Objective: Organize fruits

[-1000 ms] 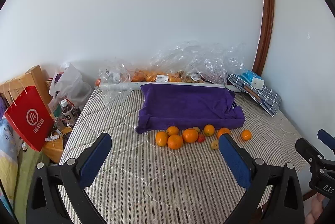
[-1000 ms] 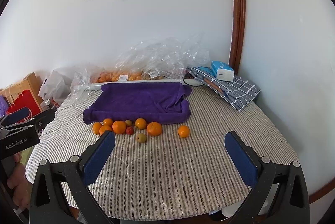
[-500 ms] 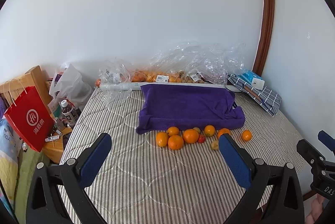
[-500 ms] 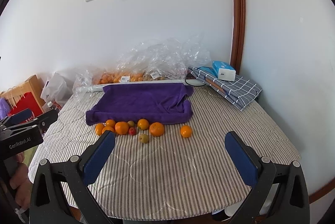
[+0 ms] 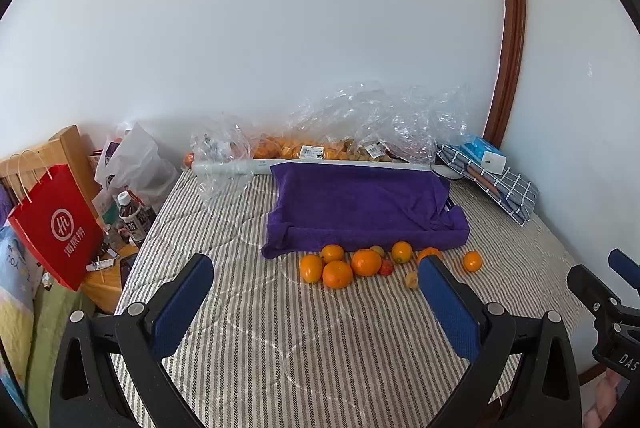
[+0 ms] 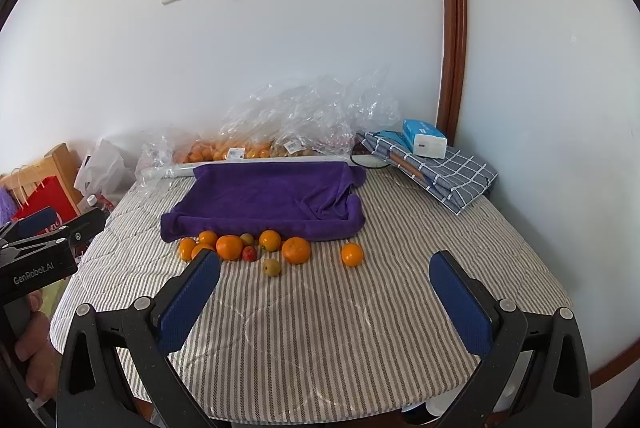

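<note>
Both the left gripper (image 5: pixel 314 292) and right gripper (image 6: pixel 326 288) are held spread apart, empty, above a striped quilted tabletop (image 6: pixel 320 328). At 12 o'clock, oranges (image 6: pixel 296 250) are clustered before a purple towel (image 6: pixel 272 198); beyond, plastic bags (image 6: pixel 312 116) are piled against the white wall (image 6: pixel 300 28).

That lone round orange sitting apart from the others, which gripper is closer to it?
Probably the right. The lone round orange lies ahead between the right gripper's open fingers, toward its right side. The left gripper sits further left, its right finger pointing at it.
</note>
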Motion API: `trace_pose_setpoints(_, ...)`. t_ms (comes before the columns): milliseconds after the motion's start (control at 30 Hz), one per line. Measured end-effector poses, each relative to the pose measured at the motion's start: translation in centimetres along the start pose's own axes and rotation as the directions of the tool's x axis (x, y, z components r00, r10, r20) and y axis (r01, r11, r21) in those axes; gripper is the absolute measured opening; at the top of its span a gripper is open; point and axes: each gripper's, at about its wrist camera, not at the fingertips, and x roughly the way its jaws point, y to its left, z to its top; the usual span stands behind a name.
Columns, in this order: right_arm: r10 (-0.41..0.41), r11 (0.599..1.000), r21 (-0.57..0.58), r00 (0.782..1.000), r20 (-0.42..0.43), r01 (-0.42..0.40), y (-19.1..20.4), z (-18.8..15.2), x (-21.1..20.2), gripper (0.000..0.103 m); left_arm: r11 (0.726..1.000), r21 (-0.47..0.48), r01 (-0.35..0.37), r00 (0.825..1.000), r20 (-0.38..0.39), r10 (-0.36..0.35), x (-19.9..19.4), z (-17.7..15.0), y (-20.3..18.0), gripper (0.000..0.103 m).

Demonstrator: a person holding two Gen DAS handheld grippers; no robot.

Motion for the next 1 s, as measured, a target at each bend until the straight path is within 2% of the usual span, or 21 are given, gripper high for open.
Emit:
trace_pose_setpoints(667, 0.001, 1.0, -0.014, 1.0, -0.02, -0.002, 0.1, 0.5, 2.4, 0.103, 1.0, -0.003, -0.001, 1.0, -0.017, 0.001, 2.2, -0.2, 0.4, 0.103)
trace_pose_setpoints(1000, -0.007, 1.0, -0.024, 0.999, -0.052, 0.006, -0.1, -0.4, 6.2, 0.103, 0.999, -0.031, -0.015, 0.997, -0.07, 0.013, 6.1, -1.2, 1.3, 0.103)
